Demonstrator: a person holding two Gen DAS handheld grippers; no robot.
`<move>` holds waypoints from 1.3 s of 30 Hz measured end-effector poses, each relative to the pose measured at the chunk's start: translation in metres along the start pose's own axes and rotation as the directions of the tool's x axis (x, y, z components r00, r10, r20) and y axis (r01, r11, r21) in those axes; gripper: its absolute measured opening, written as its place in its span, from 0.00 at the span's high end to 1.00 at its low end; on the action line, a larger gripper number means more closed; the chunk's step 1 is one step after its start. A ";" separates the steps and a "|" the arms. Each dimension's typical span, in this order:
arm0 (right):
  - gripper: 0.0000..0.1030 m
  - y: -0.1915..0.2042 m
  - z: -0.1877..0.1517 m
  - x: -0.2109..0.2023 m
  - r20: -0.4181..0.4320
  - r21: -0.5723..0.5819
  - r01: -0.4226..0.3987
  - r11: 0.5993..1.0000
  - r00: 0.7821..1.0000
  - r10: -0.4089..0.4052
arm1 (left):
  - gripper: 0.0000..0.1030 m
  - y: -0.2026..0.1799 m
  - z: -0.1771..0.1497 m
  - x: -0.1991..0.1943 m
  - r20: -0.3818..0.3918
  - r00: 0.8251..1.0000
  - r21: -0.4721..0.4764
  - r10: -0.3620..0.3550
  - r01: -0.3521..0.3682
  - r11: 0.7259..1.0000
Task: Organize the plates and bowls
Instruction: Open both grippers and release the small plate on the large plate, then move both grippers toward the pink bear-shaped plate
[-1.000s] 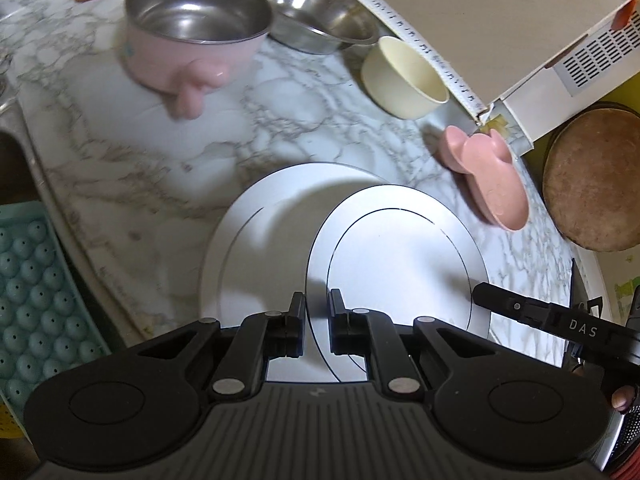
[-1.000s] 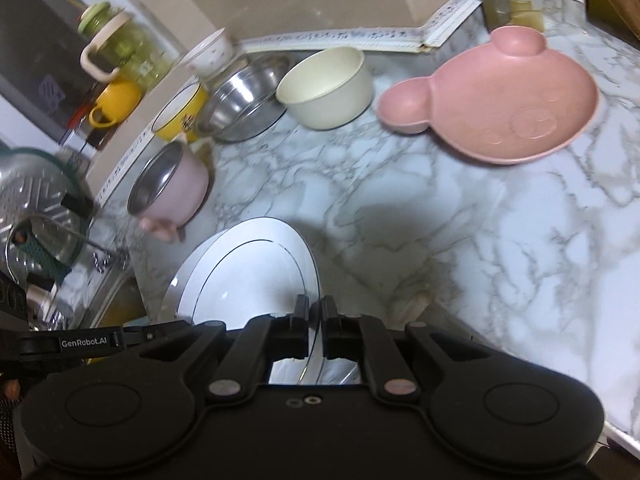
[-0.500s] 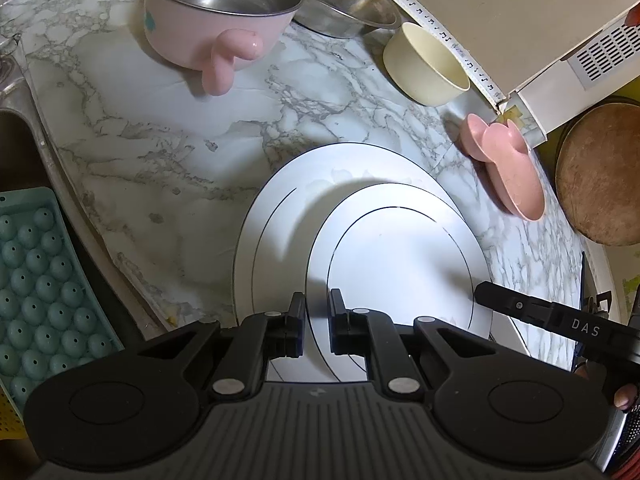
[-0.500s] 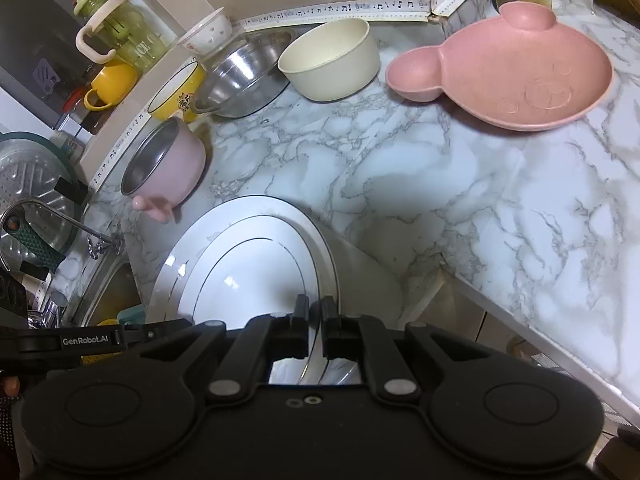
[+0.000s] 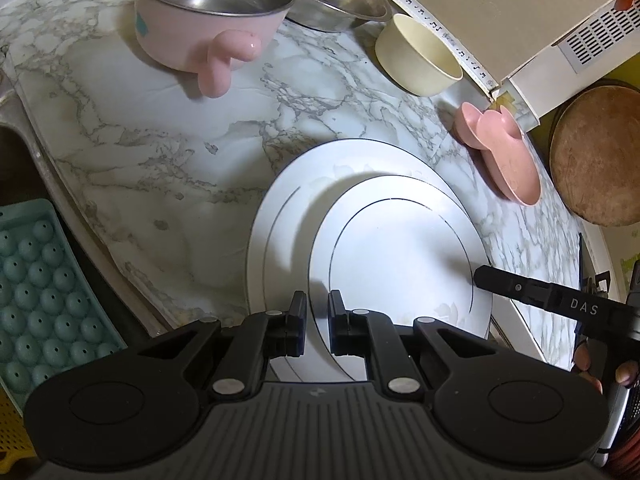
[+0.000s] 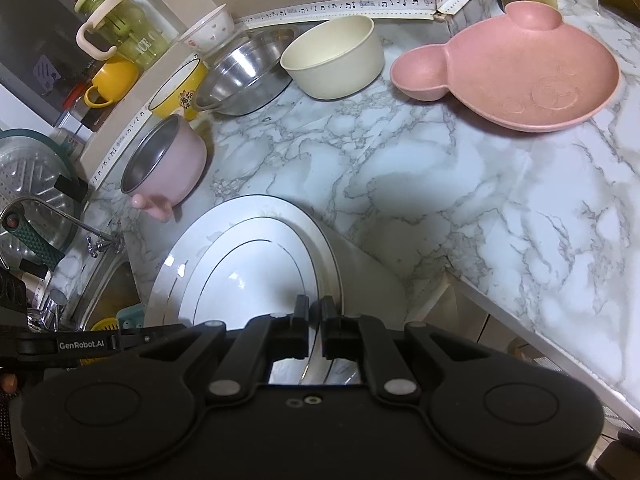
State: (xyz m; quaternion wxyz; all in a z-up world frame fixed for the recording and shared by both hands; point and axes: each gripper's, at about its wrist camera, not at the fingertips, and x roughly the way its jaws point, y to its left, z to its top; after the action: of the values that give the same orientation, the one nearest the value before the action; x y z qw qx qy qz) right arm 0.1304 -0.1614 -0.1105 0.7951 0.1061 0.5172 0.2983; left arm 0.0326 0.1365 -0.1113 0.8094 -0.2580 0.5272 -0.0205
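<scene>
**Tongs both clamped on small white plate, over the big one**

Left tongs point(image 5: 317, 312) were pinched narrow on the near-left rim of the small white plate point(image 5: 400, 256); right tongs point(image 6: 316, 318) were clamped tight on its opposite rim, seen in the right wrist view w/ the edge running between the pads. We saw the small plate sitting over the large white plate point(image 5: 288, 216), offset toward the right side of it in the left wrist view; whether it was touching or held just above, we couldn't tell. Large plate lay flat on the marble worktop point(image 5: 160, 140), near its front edge.

Behind the plates, well apart: pink steel-lined bowl point(image 5: 208, 20) w/ a stubby handle, upright. Steel bowl point(image 6: 244, 76) was just beside it toward the wall, and cream bowl point(image 6: 334, 56) next to that, both upright. Pink bear-shaped plate point(image 6: 520, 76) lay flat at the far right of the worktop, apart from the rest. Yellow mug point(image 6: 180, 88) stood at the wall by the steel bowl. Teal dimpled tray point(image 5: 36, 296) lay below the worktop edge at left.
</scene>
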 end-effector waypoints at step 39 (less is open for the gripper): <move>0.38 0.032 -0.010 -0.031 0.118 -0.178 0.029 0.984 0.993 -0.008 | 0.90 -0.063 -0.013 -0.037 0.246 0.969 0.241 0.030 -0.090 0.966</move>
State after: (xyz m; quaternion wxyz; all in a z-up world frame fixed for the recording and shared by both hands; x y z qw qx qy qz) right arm 0.1009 -0.1558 -0.0761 0.8331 0.0465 0.4416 0.3297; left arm 0.0198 0.0880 -0.0567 0.8935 -0.1383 0.4262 -0.0308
